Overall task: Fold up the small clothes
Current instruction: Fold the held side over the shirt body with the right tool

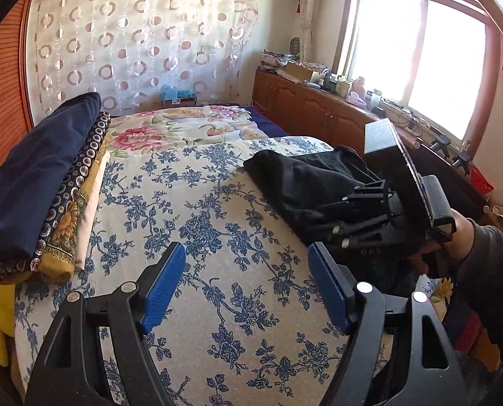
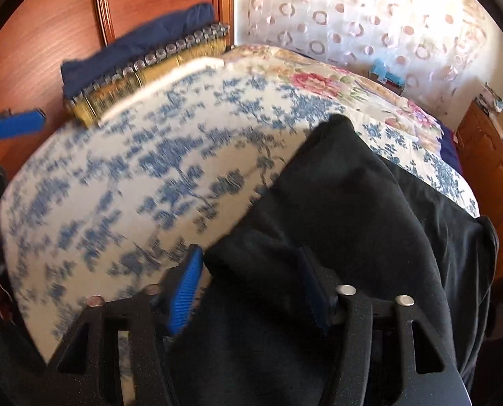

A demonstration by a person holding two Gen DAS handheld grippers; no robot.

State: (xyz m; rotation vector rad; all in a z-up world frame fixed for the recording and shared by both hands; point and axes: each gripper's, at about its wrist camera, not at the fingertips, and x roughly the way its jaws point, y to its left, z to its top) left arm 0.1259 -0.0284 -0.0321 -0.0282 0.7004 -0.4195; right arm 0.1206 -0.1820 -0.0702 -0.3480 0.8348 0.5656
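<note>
The black garment (image 2: 346, 203) lies along the bed's (image 1: 217, 237) right edge, its near end between the spread right claw (image 2: 251, 291), while the left claw (image 1: 248, 291), also spread, hovers empty beside it.

Two low wrist views — shared bedspread (image 1: 217, 223)

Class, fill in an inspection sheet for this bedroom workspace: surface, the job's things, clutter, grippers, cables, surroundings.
Surface: bed with a blue-flowered cover; a pink-flowered quilt lies at the far end.
Job's things: black garment lying rumpled on the bed's right side; folded stack at the left edge, navy piece on top.
Clutter: boxes and bottles on the cabinet under the window.
Grippers: left gripper open, above bare cover; right gripper open, fingers astride the black garment's edge.
Cables: some wires on the windowsill.
Surroundings: ringed curtain, bright window, wooden wardrobe.
</note>
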